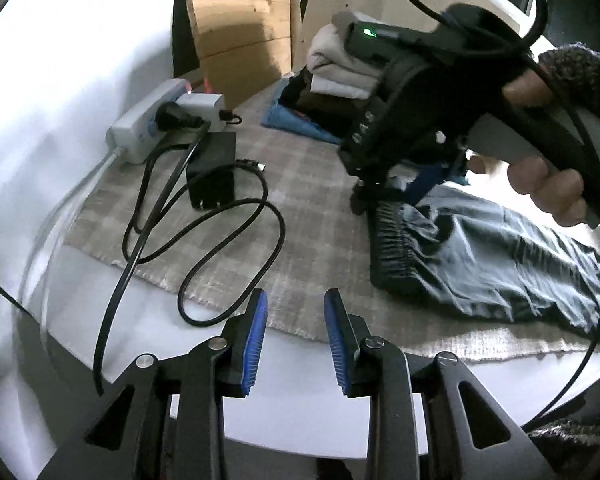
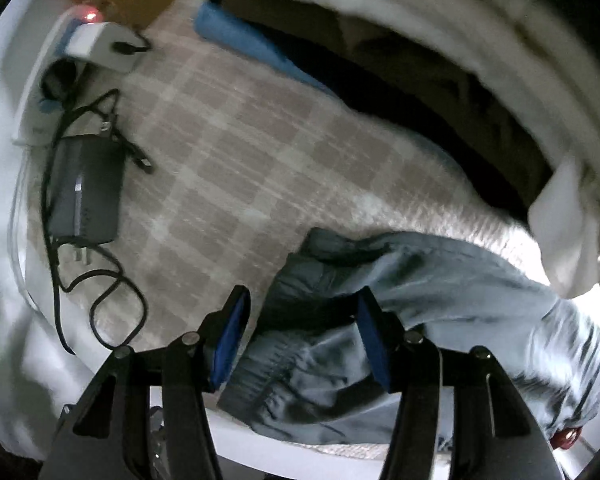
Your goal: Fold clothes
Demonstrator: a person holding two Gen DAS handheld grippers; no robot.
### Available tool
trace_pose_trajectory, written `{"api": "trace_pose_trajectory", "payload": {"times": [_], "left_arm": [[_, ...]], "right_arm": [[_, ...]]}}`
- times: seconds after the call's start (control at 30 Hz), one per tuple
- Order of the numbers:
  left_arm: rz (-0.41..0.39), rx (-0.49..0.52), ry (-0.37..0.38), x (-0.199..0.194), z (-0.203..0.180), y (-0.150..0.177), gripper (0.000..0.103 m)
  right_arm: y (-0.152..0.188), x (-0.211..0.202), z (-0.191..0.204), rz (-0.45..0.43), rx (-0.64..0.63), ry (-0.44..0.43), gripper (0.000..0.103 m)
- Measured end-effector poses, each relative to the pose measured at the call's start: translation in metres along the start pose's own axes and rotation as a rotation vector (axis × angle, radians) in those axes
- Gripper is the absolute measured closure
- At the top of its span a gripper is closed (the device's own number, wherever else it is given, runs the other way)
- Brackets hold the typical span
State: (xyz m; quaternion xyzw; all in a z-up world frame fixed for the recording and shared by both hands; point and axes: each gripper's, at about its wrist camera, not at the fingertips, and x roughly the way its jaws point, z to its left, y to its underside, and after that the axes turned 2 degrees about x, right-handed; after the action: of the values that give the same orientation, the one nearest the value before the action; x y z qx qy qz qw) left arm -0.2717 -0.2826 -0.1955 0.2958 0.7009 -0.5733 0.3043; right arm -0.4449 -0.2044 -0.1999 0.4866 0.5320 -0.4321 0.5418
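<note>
The grey-blue trousers (image 1: 496, 256) are shown lying flat on the checked cloth (image 1: 300, 208), which serves as the landmark; the elastic waistband (image 1: 396, 248) is turned toward the middle of the cloth, and the legs are seen stretching away toward its right edge. The left gripper (image 1: 296, 340) is held over the near fringe of the cloth, its blue-padded jaws parted with nothing between them. The right gripper (image 2: 300, 336) is pointed down at the waistband end of the trousers; its jaws stand apart with the gathered fabric seen between them, though no pad is seen pressing on it. A person's hand (image 1: 548, 184) is wrapped around the right gripper's handle. At the far left corner of the cloth, a white power strip (image 1: 148, 120), a black adapter (image 1: 212, 176) and a looped black cable (image 1: 220, 248) are seen. At the far edge a stack of folded clothes (image 1: 340, 76) is placed.
</note>
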Motion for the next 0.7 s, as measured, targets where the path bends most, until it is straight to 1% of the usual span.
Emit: {"api": "trace_pose_trajectory", "payload": {"times": [0.03, 0.13, 0.17, 0.23, 0.27, 0.3, 0.33, 0.4, 0.47, 0.5, 0.53, 0.57, 0.6, 0.67, 0.7], "left_arm": [[-0.006, -0.004, 0.009, -0.002, 0.001, 0.000, 0.075], [-0.026, -0.016, 0.020, -0.006, 0.005, 0.002, 0.075], [-0.029, -0.021, 0.021, -0.007, 0.007, 0.002, 0.075], [-0.031, -0.029, 0.024, -0.007, 0.010, 0.004, 0.075], [-0.032, -0.032, 0.024, -0.007, 0.011, 0.004, 0.075], [-0.033, -0.033, 0.028, -0.007, 0.011, 0.004, 0.075], [-0.033, -0.033, 0.034, -0.007, 0.011, 0.004, 0.075], [-0.034, -0.025, 0.048, -0.007, 0.009, 0.004, 0.075], [-0.036, -0.011, 0.069, -0.006, 0.005, 0.001, 0.075], [-0.037, -0.005, 0.080, -0.006, 0.003, 0.000, 0.075], [-0.036, 0.002, 0.093, -0.005, 0.001, -0.002, 0.073], [-0.034, 0.010, 0.107, -0.003, -0.002, -0.004, 0.070], [-0.030, 0.015, 0.123, -0.001, -0.004, -0.006, 0.069], [-0.021, 0.017, 0.157, 0.004, -0.006, -0.011, 0.069], [-0.017, 0.012, 0.175, 0.007, -0.008, -0.013, 0.069]], "right_arm": [[0.000, -0.002, 0.002, -0.005, -0.010, 0.014, 0.050], [0.001, -0.004, -0.002, -0.004, 0.004, 0.001, 0.050], [0.000, -0.003, -0.002, -0.005, -0.002, 0.019, 0.050], [-0.003, 0.006, -0.003, 0.013, -0.024, 0.091, 0.050], [-0.004, 0.007, -0.004, 0.012, -0.035, 0.110, 0.048], [-0.005, 0.009, -0.005, 0.010, -0.045, 0.127, 0.045], [-0.006, 0.011, -0.006, 0.008, -0.056, 0.145, 0.038], [-0.009, 0.011, -0.014, 0.006, -0.059, 0.129, 0.036], [-0.013, 0.014, -0.032, 0.035, -0.014, 0.048, 0.036], [-0.016, 0.015, -0.040, 0.051, 0.007, 0.014, 0.039], [-0.018, 0.013, -0.044, 0.048, -0.010, 0.019, 0.049], [-0.018, 0.010, -0.044, 0.040, -0.032, 0.024, 0.062], [-0.018, 0.008, -0.044, 0.026, -0.054, 0.032, 0.068], [-0.016, 0.006, -0.048, -0.005, -0.089, 0.035, 0.074], [-0.016, 0.005, -0.056, -0.013, -0.081, 0.014, 0.075]]}}
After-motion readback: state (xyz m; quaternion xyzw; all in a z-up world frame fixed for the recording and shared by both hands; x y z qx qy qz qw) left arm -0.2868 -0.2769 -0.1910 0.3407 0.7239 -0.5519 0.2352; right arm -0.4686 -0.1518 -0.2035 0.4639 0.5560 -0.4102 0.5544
